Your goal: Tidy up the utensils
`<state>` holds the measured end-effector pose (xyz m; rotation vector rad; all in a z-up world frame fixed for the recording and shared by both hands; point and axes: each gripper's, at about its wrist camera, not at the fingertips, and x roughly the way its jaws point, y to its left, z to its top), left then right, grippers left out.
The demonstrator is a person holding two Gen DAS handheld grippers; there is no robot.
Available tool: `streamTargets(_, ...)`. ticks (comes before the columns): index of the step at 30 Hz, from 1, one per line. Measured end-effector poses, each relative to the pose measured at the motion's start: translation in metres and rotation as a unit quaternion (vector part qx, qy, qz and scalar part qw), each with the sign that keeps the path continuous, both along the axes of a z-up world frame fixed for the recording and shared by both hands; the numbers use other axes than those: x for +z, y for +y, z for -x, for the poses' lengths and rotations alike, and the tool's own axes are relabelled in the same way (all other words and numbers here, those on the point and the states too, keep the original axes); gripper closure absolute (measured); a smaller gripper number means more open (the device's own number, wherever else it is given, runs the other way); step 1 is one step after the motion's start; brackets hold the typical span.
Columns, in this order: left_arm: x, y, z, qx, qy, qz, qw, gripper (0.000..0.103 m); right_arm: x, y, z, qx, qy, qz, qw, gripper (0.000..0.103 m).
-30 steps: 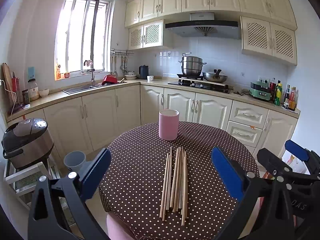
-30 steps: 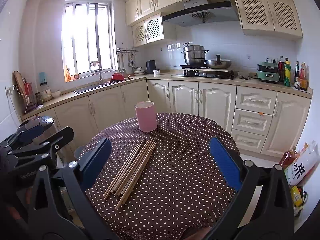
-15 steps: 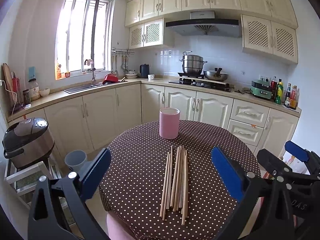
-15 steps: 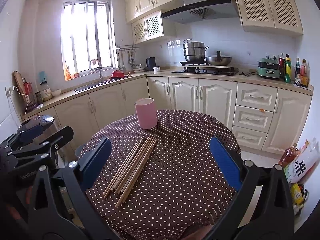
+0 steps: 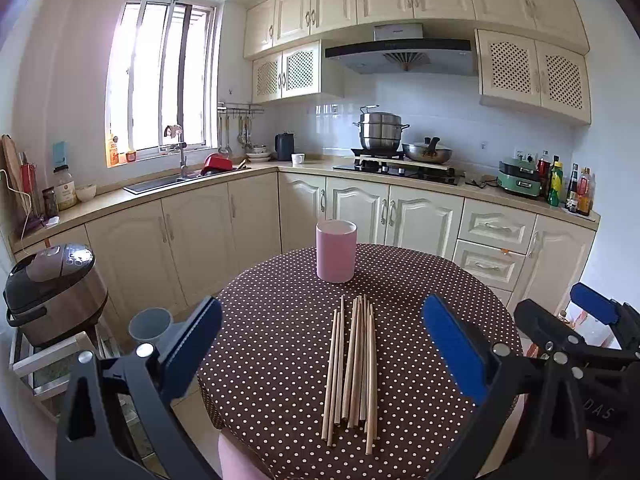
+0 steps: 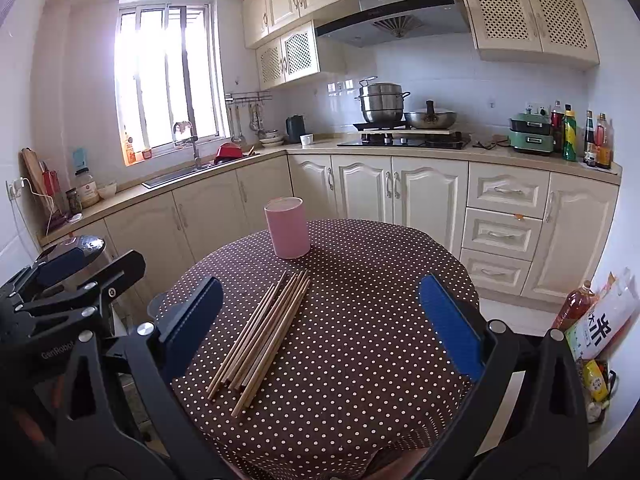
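Note:
Several wooden chopsticks point(image 5: 354, 368) lie side by side on the round table with the brown polka-dot cloth point(image 5: 280, 312). A pink cylindrical holder point(image 5: 336, 251) stands upright behind them, apart from them. My left gripper point(image 5: 322, 344) is open and empty, held above the table's near edge in front of the chopsticks. In the right wrist view the chopsticks point(image 6: 264, 332) lie left of centre and the holder point(image 6: 287, 227) stands beyond them. My right gripper point(image 6: 320, 322) is open and empty, right of the chopsticks. The left gripper point(image 6: 76, 276) shows at the left.
A rice cooker point(image 5: 54, 292) and a grey cup point(image 5: 149, 324) stand left of the table. Kitchen cabinets, sink and stove with pots point(image 5: 382, 132) line the far walls. Bottles and bags point(image 6: 592, 320) sit on the floor at the right.
Both grippers have drifted slightly; the right wrist view shows the table a little lower and nearer. Chopsticks and holder have not moved.

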<state>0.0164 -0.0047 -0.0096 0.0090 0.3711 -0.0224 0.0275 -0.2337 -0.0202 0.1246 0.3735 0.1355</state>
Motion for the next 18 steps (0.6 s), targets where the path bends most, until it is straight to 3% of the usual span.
streamTargets(18,-0.0029,0.0058,-0.003,0.005,0.004,0.005,1.0,0.004,-0.0034,0.0013,-0.0073,0.007,0.018,-0.014,1.0,0.006)
